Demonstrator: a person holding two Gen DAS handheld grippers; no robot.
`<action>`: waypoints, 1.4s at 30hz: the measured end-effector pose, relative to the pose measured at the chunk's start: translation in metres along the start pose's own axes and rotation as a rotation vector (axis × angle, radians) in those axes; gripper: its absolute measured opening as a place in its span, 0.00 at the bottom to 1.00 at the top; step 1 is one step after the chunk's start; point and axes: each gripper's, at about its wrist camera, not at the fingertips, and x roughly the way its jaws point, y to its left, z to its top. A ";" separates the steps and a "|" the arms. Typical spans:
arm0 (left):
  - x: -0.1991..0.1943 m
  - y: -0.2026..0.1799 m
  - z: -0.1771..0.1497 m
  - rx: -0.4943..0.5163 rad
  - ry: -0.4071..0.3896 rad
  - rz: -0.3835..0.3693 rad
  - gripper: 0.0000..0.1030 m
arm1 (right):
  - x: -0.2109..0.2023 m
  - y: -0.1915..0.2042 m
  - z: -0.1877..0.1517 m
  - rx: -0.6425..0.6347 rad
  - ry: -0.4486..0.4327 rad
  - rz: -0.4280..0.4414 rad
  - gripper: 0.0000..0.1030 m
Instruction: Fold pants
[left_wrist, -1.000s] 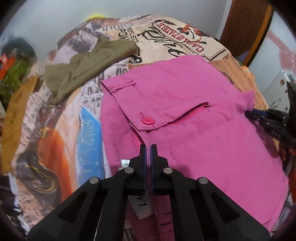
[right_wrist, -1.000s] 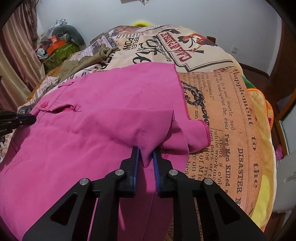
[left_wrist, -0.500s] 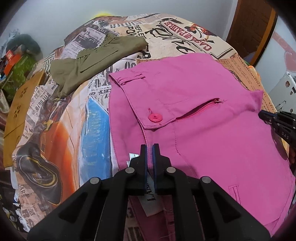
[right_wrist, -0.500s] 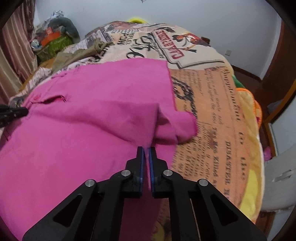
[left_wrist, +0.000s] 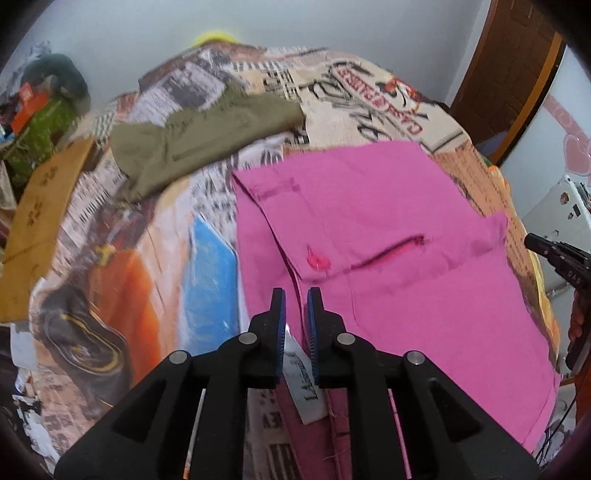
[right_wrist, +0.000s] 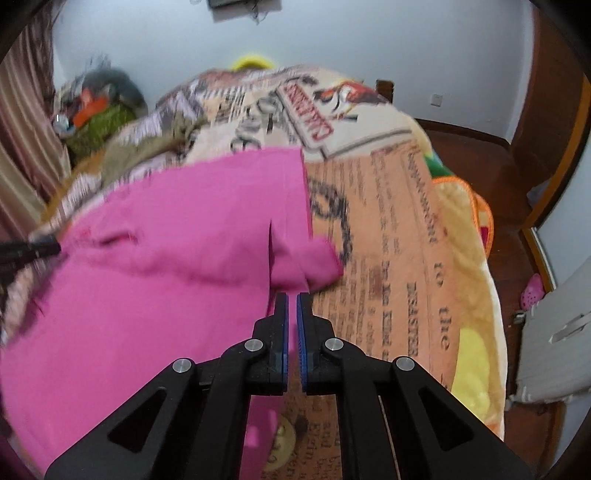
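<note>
Pink cotton pants (left_wrist: 388, 236) lie folded and mostly flat on a newspaper-print blanket (left_wrist: 147, 258), ahead of both grippers. The left gripper (left_wrist: 296, 295), blue-padded fingers slightly apart, holds nothing above the buttoned waistband. The right gripper (right_wrist: 292, 301), fingers narrowly parted and empty, hovers by a rumpled hem corner.

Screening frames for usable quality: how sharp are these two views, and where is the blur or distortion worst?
Left wrist: mild motion smear on the pink pants and olive garment; left gripper crisp. Right wrist: heavier smear across the pants' left side and bedspread print; right gripper sharp. Both show fisheye bowing and dark corners.
</note>
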 end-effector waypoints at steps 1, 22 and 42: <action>-0.003 0.002 0.004 -0.003 -0.009 0.001 0.15 | -0.003 -0.002 0.006 0.014 -0.015 0.009 0.04; 0.060 0.010 0.030 -0.070 0.089 -0.021 0.40 | 0.051 -0.025 0.031 0.069 0.018 -0.015 0.35; 0.058 -0.001 0.029 0.050 0.031 0.054 0.07 | 0.067 -0.013 0.011 -0.037 0.047 -0.012 0.06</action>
